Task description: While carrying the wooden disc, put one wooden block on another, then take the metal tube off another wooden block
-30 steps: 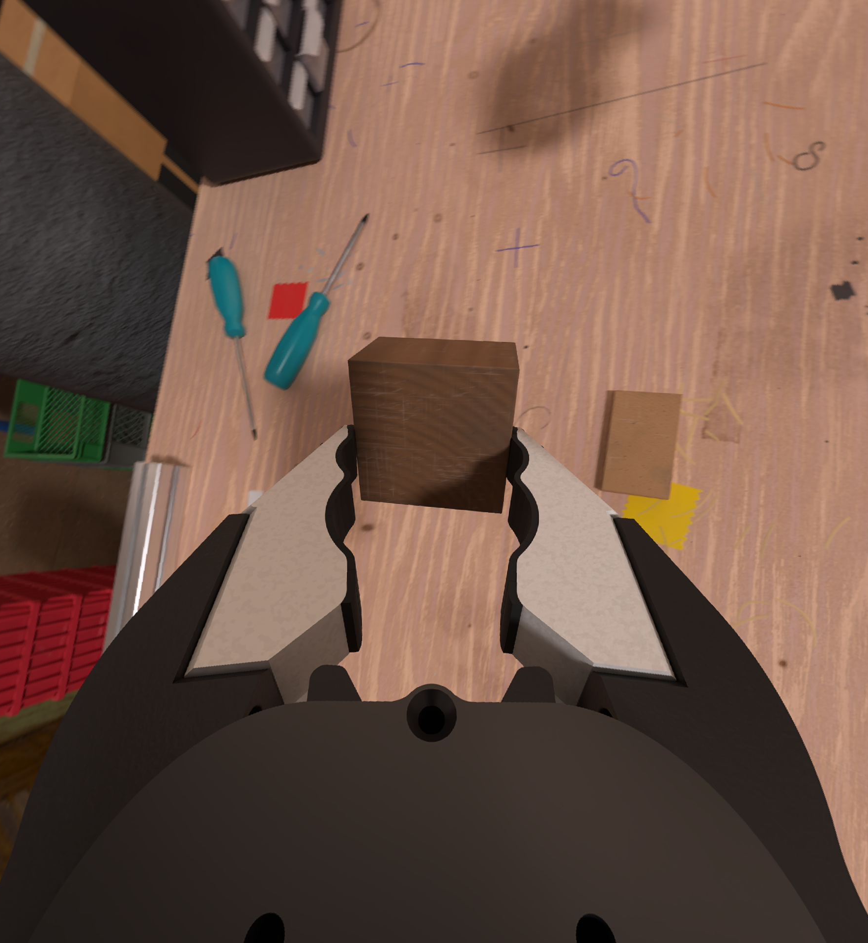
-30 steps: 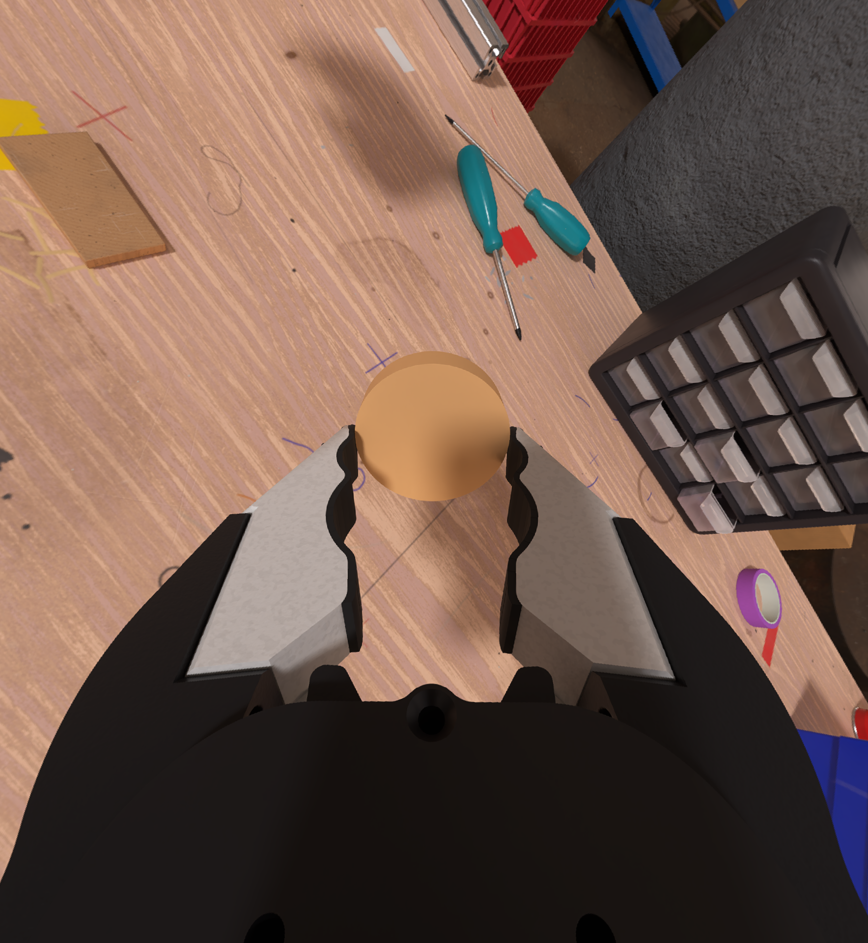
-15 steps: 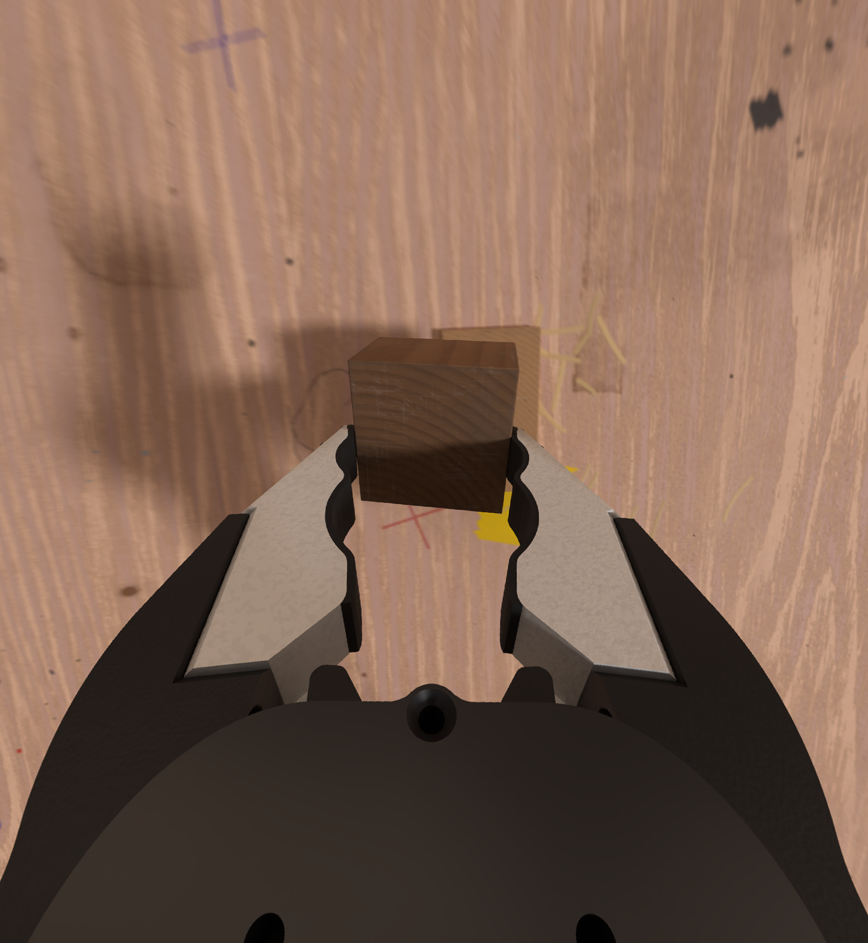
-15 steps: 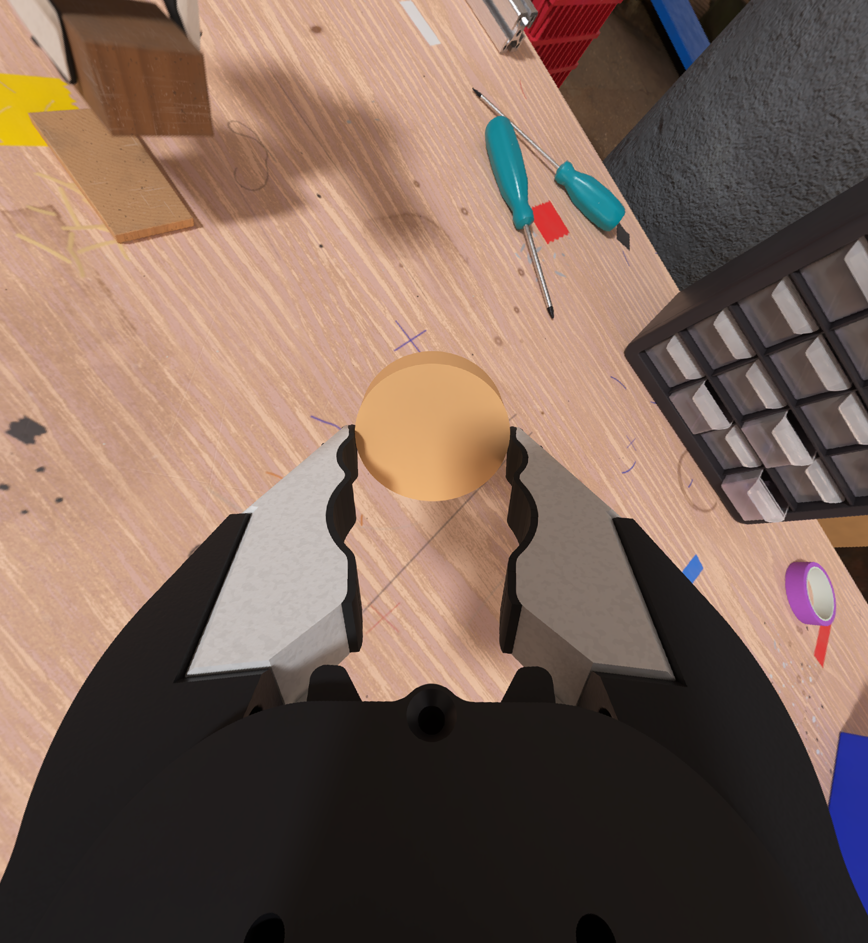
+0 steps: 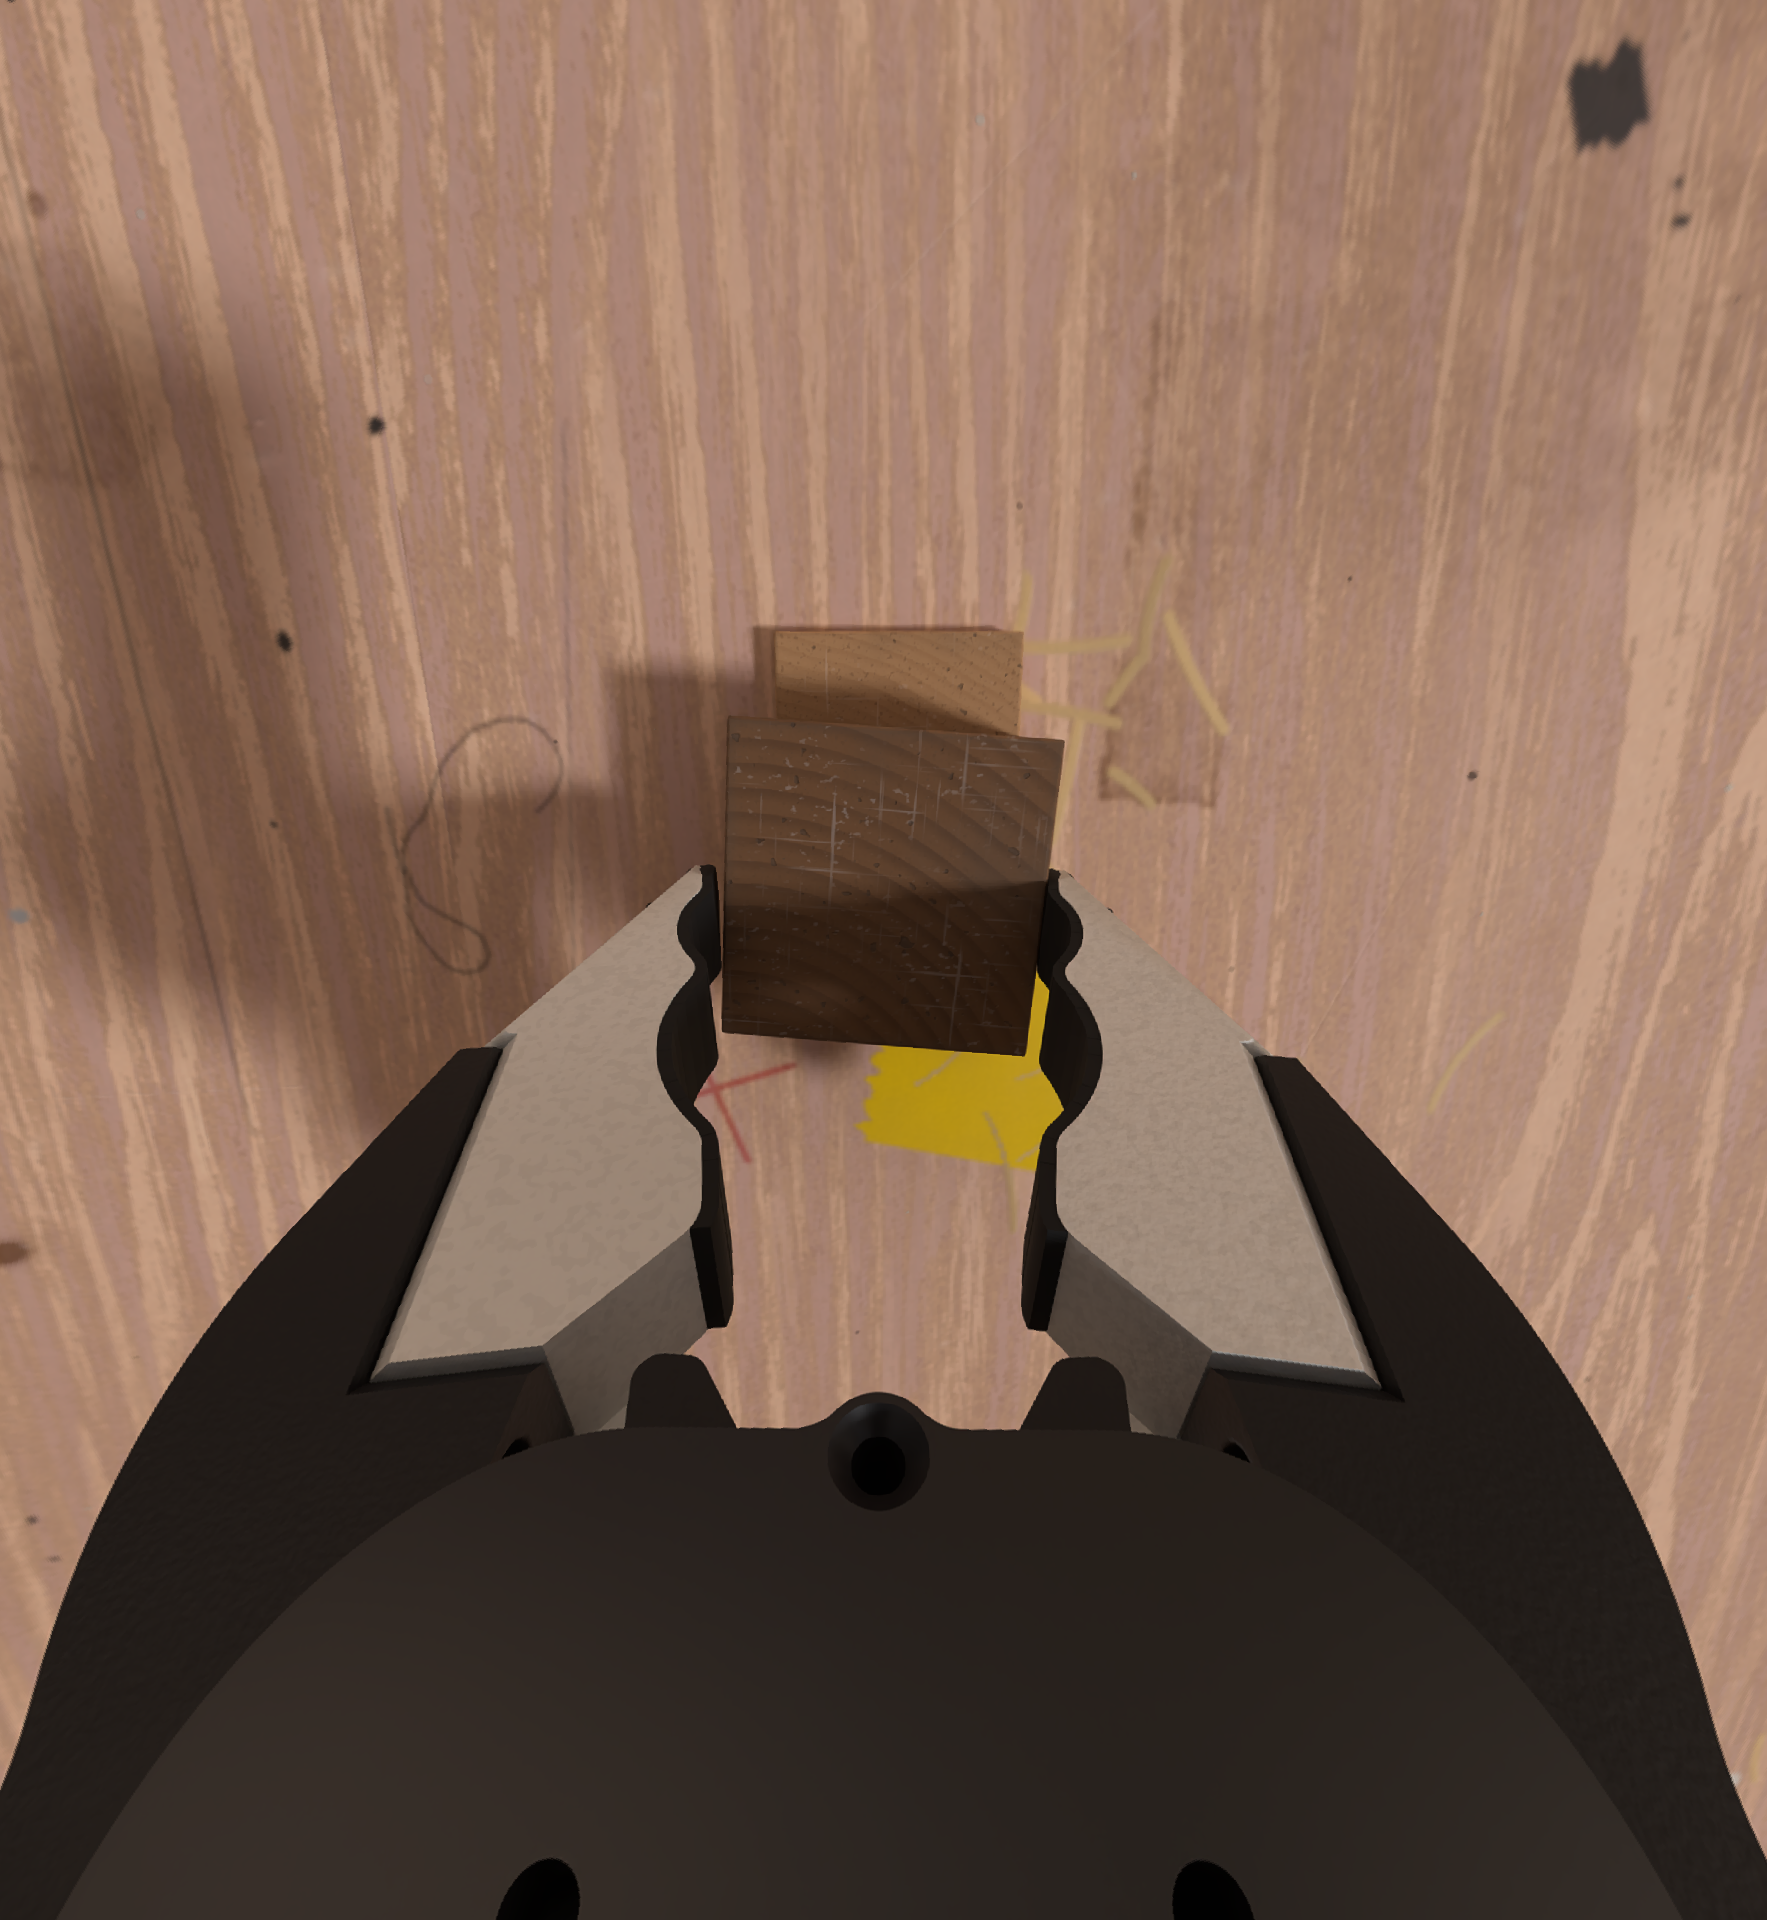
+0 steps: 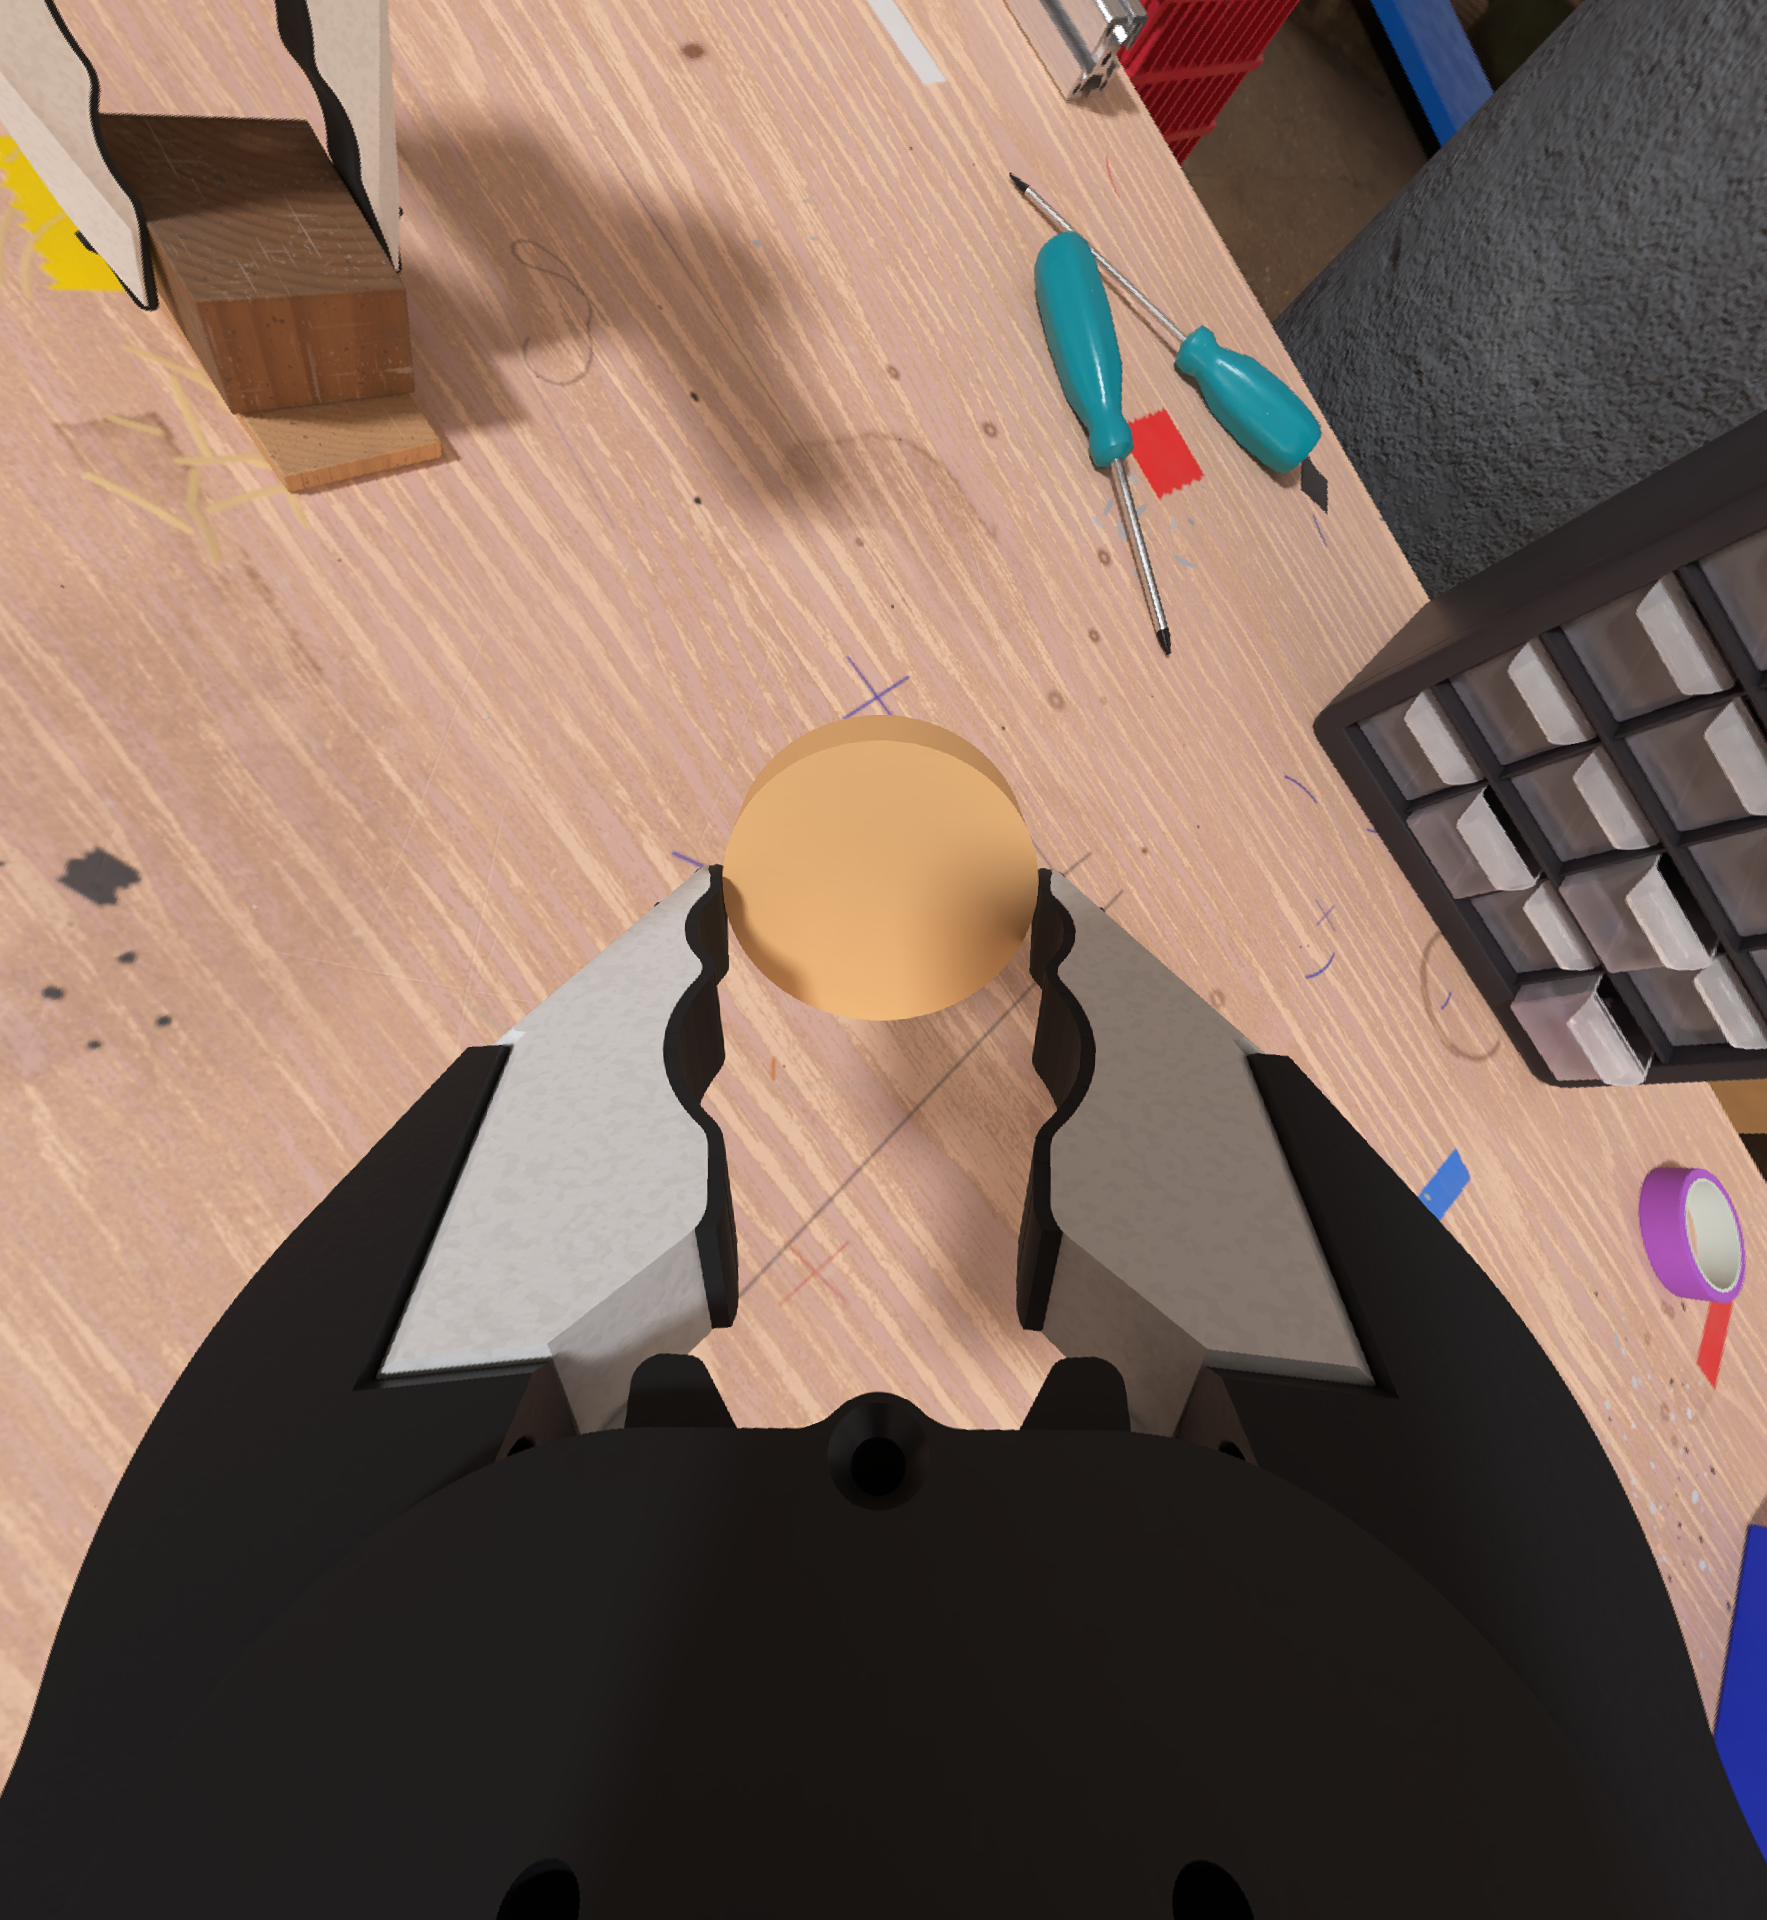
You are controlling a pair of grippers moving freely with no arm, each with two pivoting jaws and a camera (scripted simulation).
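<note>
My left gripper is shut on a dark wooden block and holds it over a flat light wooden block on the table. In the right wrist view the left gripper shows at the top left. There the dark block sits on, or just above, the light block; I cannot tell which. My right gripper is shut on a round light wooden disc, held above the table. No metal tube on a block is in view.
Two teal screwdrivers lie right of the blocks by a red tape patch. A black drawer cabinet stands at the right edge, with a purple tape roll nearer. Yellow tape lies under my left gripper. A silvery bar lies at the far edge.
My left gripper has moved down with the dark block, now low over the light block. My right gripper has drifted a little, still holding the disc.
</note>
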